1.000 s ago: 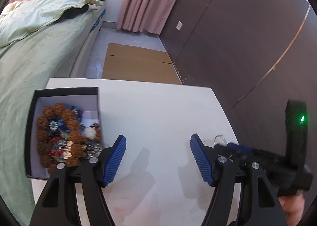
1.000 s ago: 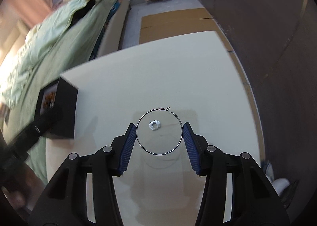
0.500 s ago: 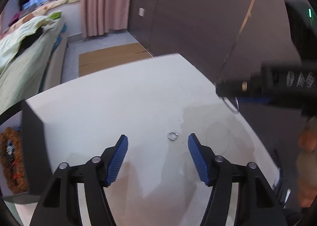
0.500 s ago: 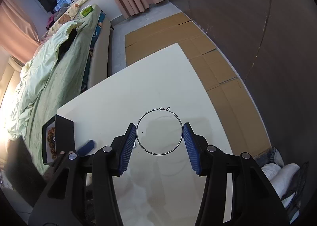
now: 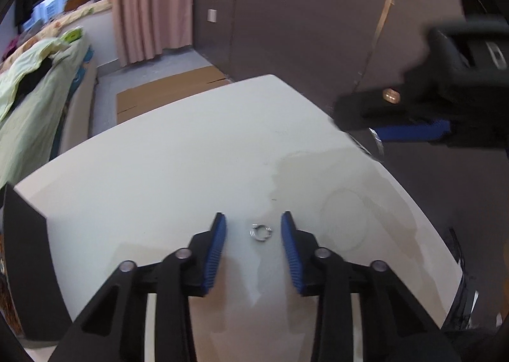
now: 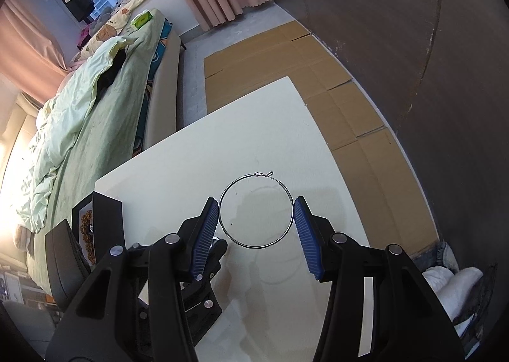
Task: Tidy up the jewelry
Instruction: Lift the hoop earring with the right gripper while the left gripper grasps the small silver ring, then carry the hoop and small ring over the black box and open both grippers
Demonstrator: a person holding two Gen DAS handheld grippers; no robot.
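Note:
A small silver ring (image 5: 260, 232) lies on the white table (image 5: 178, 171). My left gripper (image 5: 253, 235) is low over the table with its open jaws on either side of the ring, not touching it. My right gripper (image 6: 256, 215) is raised above the table and is shut on a large thin silver hoop (image 6: 256, 210), held by its two sides between the blue pads. The right gripper also shows in the left wrist view (image 5: 410, 131), high at the right. A black jewelry box (image 6: 95, 222) with brown beads inside stands at the table's left edge.
A bed with a green duvet (image 6: 82, 126) runs along the left of the table. Flattened cardboard (image 6: 286, 53) lies on the floor beyond it. A dark wall (image 5: 318, 12) stands to the right. The box's black side (image 5: 25, 266) shows at the left.
My left gripper swung right from the box, moved onto the small ring and narrowed its jaws around it. My right gripper lifted the hoop higher off the table.

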